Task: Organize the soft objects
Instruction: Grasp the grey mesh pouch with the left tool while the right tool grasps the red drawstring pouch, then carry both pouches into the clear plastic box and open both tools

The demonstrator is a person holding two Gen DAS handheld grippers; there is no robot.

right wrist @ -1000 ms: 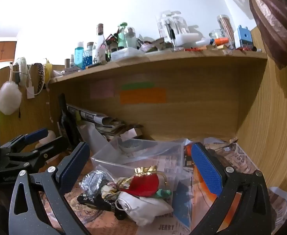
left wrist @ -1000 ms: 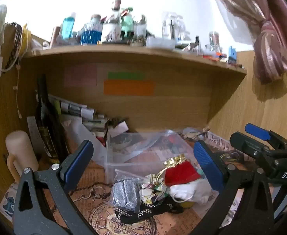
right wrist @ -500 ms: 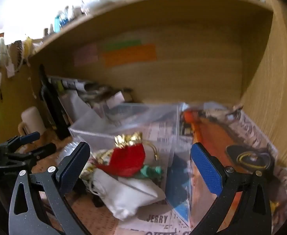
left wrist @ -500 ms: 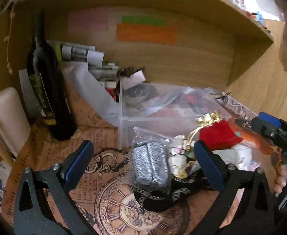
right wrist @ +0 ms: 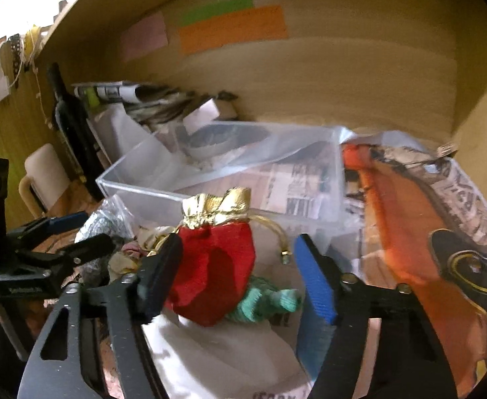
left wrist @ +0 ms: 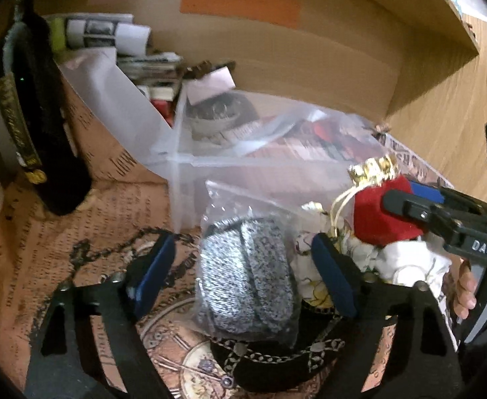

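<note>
A pile of soft things lies in front of a clear plastic box (left wrist: pixel 190 163) (right wrist: pixel 117 183). My left gripper (left wrist: pixel 243 276) is open, its fingers on either side of a silver-grey knitted item in a clear bag (left wrist: pixel 246 272). My right gripper (right wrist: pixel 236 282) is open around a red pouch with a gold top (right wrist: pixel 213 266), which also shows in the left wrist view (left wrist: pixel 373 216). A white cloth (right wrist: pixel 216 349), a teal fabric piece (right wrist: pixel 266 302) and a black chain-trimmed item (left wrist: pixel 270 362) lie under them.
A dark wine bottle (left wrist: pixel 34 116) stands at the left, with a cream mug (right wrist: pixel 44 176) near it. Rolled papers (left wrist: pixel 103 33) are stacked at the back. An orange printed sheet (right wrist: pixel 409 249) lies at the right. Wooden walls enclose the shelf.
Both grippers have dropped down and forward onto the pile. The left now straddles the bagged silver item and the right straddles the red pouch.
</note>
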